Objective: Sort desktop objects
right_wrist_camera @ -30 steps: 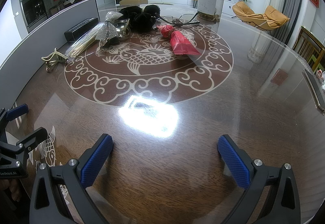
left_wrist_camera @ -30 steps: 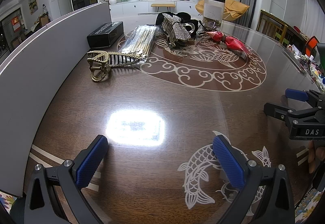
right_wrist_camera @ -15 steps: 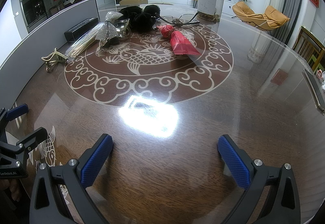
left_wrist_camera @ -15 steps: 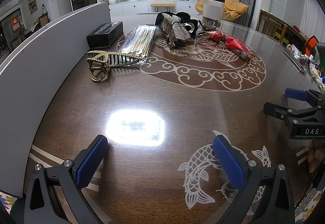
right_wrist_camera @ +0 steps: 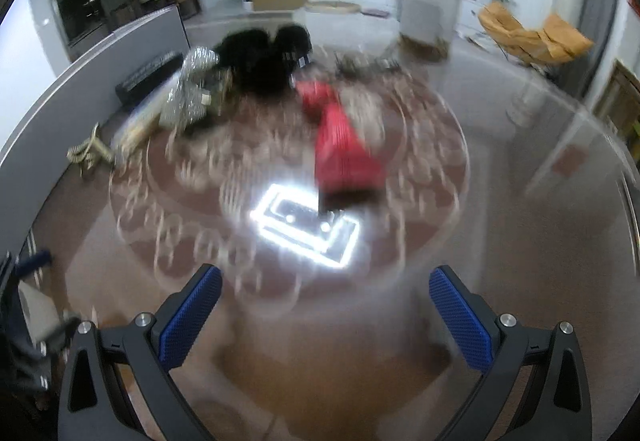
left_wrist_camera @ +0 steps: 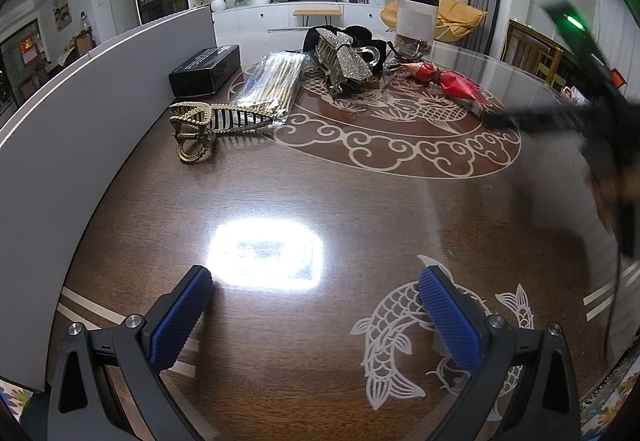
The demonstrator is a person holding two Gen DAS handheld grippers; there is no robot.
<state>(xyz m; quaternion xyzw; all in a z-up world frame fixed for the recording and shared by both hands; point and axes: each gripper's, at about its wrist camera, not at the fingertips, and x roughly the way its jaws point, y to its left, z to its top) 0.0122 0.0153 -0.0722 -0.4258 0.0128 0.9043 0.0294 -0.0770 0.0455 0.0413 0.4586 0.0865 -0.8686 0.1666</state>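
Right gripper point(right_wrist_camera: 325, 315), fingers wide and empty, is facing the red folded umbrella point(right_wrist_camera: 342, 149) lying beyond the tabletop point(right_wrist_camera: 500, 209) glare; likely light, slippery fabric, best gripped mid-body.

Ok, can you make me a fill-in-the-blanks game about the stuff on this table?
1. The long box beside the grey divider is ____ in colour.
2. The left claw is wide open and holds ____.
3. The animal drawn on the table by the left claw is a ____.
4. The folded paper fan is ____ in colour.

Missing words: black; nothing; fish; red
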